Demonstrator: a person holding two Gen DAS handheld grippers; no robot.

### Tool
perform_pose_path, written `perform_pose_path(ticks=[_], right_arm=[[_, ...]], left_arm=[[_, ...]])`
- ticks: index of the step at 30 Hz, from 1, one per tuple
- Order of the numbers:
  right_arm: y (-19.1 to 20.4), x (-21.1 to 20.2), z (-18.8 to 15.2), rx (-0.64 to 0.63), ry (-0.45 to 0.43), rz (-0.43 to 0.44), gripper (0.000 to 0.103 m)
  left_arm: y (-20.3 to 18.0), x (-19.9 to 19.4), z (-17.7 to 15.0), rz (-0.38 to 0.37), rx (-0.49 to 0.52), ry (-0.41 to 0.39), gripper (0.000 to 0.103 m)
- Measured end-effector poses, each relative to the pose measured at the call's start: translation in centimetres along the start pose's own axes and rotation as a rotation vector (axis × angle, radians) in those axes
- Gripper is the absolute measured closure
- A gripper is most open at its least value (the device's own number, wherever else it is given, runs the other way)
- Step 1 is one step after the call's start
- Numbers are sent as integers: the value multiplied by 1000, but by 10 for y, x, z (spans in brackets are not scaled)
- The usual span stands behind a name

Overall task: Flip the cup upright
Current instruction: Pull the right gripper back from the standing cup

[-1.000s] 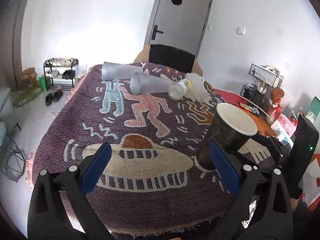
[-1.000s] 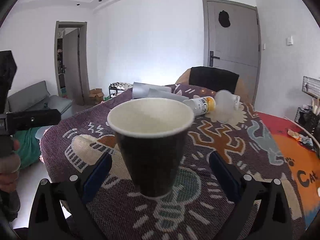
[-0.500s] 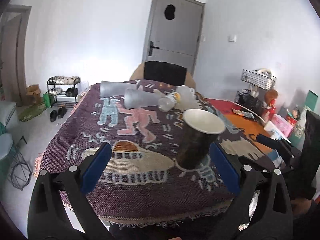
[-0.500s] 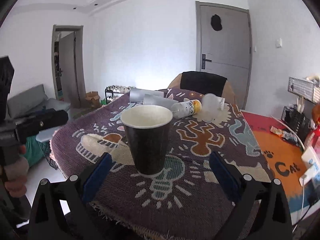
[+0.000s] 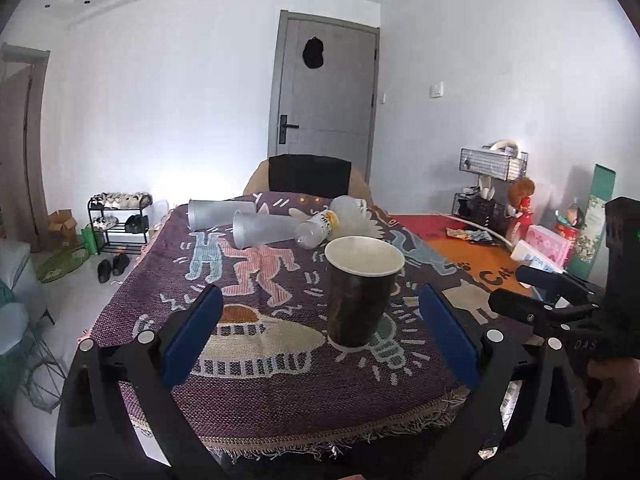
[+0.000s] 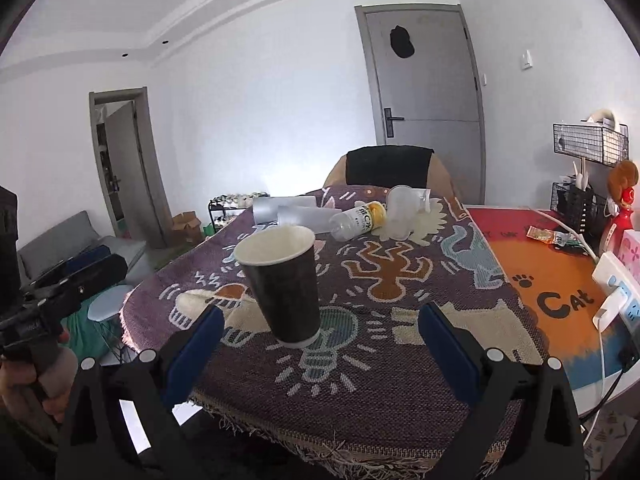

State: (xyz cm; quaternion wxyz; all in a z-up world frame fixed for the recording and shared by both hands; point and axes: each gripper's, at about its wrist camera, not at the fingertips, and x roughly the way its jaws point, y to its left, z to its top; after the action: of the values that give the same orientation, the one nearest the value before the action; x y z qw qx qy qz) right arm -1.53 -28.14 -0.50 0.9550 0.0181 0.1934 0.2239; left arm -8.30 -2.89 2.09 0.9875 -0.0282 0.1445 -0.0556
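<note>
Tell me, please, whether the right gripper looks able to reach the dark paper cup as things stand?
Probably yes: the right gripper is open, the dark paper cup stands upright ahead between its fingers, and nothing lies between them.

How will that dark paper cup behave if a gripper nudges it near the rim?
The dark paper cup looks empty, so it is probably light and slides easily. It is tall, with a base narrower than its mouth, so it likely tips. Thin paper walls would probably dent. The woven cloth may snag its base.

Home living room: shoe rack [image 5: 120,216], sofa [image 6: 68,244], grey door [image 5: 326,92], cloth-covered table [image 5: 280,360].
</note>
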Motion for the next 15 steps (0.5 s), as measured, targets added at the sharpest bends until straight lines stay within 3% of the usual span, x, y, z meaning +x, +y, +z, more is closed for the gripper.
perform_pose_path(ticks=[15], right_arm=[[18, 2, -3, -23, 3, 37, 8]], left_arm=[[24, -12, 2, 42, -21, -17, 6]])
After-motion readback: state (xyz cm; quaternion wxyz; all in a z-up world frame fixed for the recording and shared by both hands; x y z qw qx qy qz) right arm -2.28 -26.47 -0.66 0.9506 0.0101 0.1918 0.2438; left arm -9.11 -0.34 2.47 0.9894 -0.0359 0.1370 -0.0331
